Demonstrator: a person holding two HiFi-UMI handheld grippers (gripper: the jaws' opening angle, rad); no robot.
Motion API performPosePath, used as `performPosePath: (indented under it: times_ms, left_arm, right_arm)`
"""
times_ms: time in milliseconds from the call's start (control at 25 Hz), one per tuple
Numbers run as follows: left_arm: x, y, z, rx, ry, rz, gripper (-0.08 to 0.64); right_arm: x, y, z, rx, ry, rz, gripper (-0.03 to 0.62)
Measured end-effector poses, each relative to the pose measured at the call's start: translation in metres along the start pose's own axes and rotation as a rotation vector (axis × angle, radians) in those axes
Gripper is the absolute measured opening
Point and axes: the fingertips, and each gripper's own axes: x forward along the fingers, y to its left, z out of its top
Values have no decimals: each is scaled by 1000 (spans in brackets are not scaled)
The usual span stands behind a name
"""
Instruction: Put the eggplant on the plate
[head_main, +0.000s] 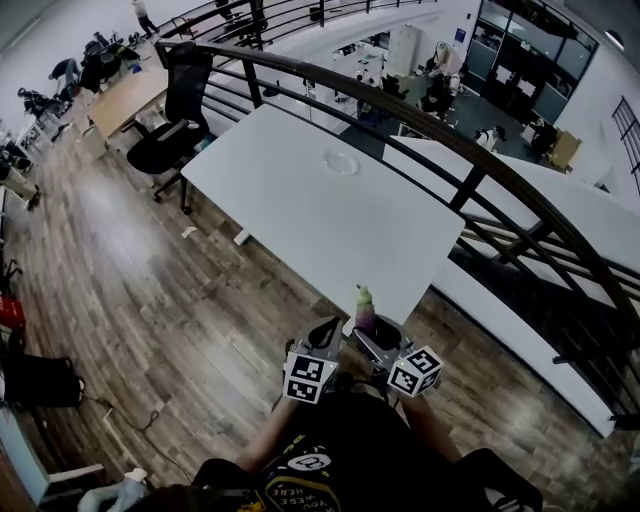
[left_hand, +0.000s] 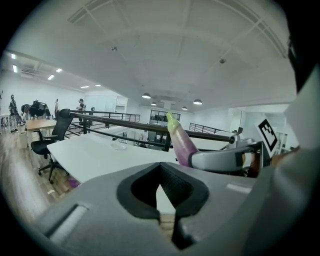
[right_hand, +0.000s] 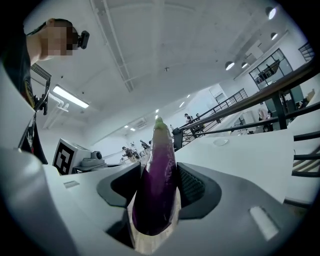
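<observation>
My right tongs clamp the eggplant upright. My left tongs are closed, empty. The plate sits near the table's far edge

The head camera sits high above and behind both tongs, facing forward and steeply down: left tongs and right tongs lie low in its frame, with the white surface beyond them. Each tongs camera rides close behind its own jaws and faces along them, tilted slightly upward. All three views share the surface, the railing behind it and the eggplant. The left gripper view also takes in the right tongs, to the right of the left tongs.
</observation>
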Motion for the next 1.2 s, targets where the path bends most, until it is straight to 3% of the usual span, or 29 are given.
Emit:
performPosePath:
  times_ms: [480,880,1200]
  left_arm:
    - [46,151,46,17,-28,-74,5]
    - [72,193,56,-12,-4,-194,5]
    - [106,256,63,-35,7,-145,5]
  right_arm:
    - [143,-28,34,-31,-41,-101,224]
    - [181,-38,46,-13,-44,-221,224]
    - [240,-90,57,0,-12,-220,224]
